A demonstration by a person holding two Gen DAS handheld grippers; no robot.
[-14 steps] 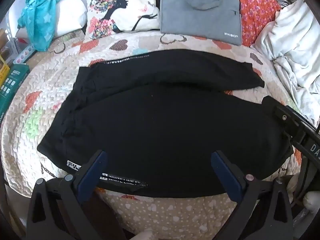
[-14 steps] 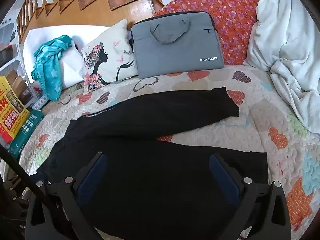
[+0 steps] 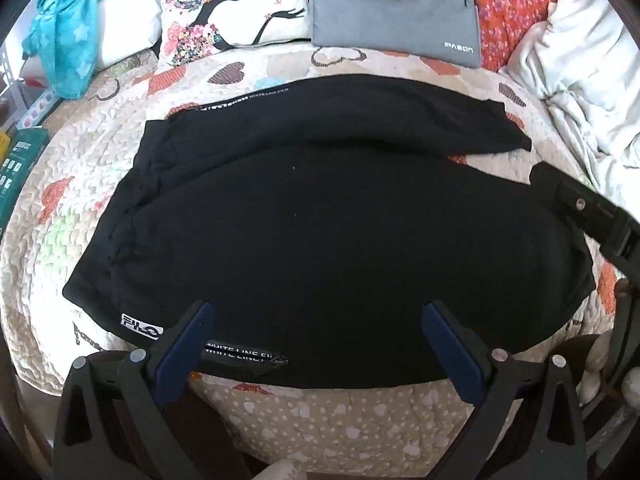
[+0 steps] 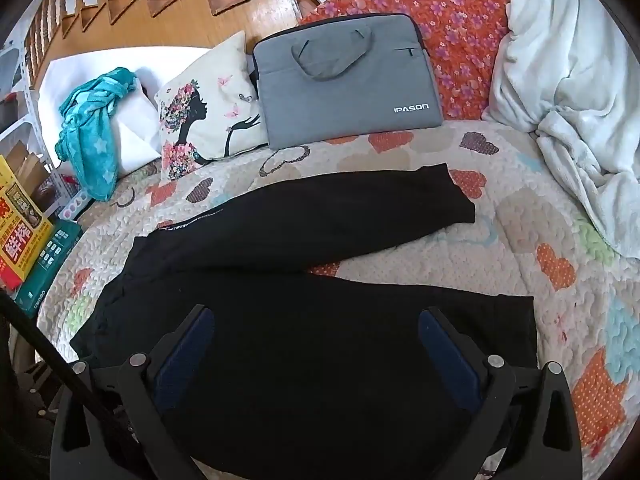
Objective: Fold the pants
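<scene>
The black pants (image 4: 304,320) lie spread flat on the quilted bed (image 4: 520,216), waistband toward the bed's left edge and the two legs splayed apart toward the right, the nearer leg along the front edge. No fold shows yet, so I'd say the job has barely begun: the legs want bringing together first, then the length halving. The left hand-held gripper (image 3: 316,344) hovers over the near leg by the white lettering with its jaws wide apart and nothing between them. The right hand-held gripper (image 4: 312,348) hangs over the same leg, equally agape and empty. A grey laptop bag (image 4: 344,80) and a printed cushion (image 4: 208,108) sit along the far edge.
</scene>
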